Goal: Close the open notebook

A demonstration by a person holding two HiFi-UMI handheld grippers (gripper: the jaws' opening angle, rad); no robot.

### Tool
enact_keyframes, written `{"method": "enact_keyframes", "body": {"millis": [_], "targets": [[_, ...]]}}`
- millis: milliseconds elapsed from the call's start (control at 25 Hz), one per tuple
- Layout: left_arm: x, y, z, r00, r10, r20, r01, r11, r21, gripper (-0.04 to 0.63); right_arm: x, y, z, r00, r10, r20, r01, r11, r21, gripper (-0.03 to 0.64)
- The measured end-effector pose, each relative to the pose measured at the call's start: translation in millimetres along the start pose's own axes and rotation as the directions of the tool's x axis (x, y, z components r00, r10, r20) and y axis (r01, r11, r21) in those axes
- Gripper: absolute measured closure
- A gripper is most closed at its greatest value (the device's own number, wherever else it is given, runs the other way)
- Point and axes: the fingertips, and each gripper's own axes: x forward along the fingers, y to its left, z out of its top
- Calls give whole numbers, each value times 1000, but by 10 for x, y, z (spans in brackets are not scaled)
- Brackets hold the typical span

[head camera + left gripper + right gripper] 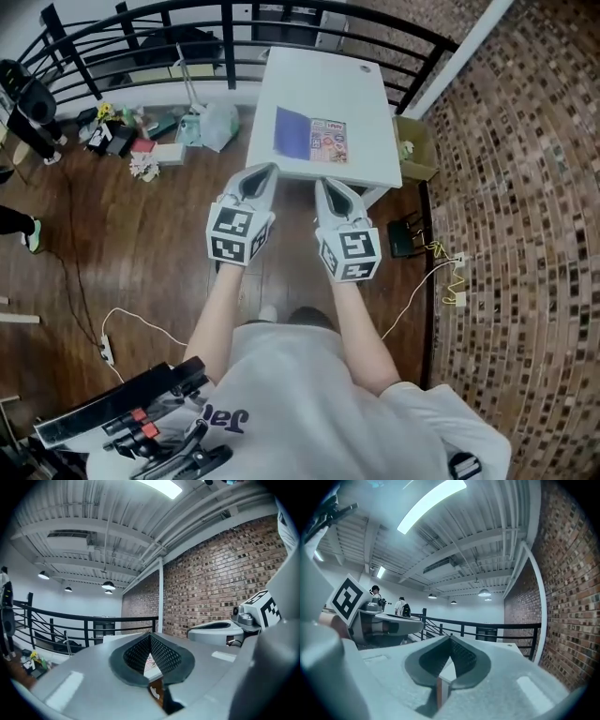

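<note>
We hold left gripper [265,172] and right gripper [325,185] mid-frame, jaws pressed together, nothing between them. Open notebook [311,138] lies upper centre on white table [319,84], near the tips.

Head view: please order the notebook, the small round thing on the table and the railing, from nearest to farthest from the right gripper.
1. Notebook, open on the near part of the table, just ahead of the right gripper.
2. Small round thing, at the far right corner of the table.
3. Railing, beyond the table.
</note>
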Motion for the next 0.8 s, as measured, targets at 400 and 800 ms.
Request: {"method": "enact_keyframes", "body": {"millis": [400, 800], "targets": [[1088, 452, -96, 999, -48, -24, 49, 999, 16, 580, 859, -717, -205, 999, -11, -45, 12, 1000, 22, 629], [2275, 1064, 38, 993, 102, -56, -101, 994, 32, 580, 1892, -1894, -132, 995, 93, -38, -92, 996, 17, 629]]}}
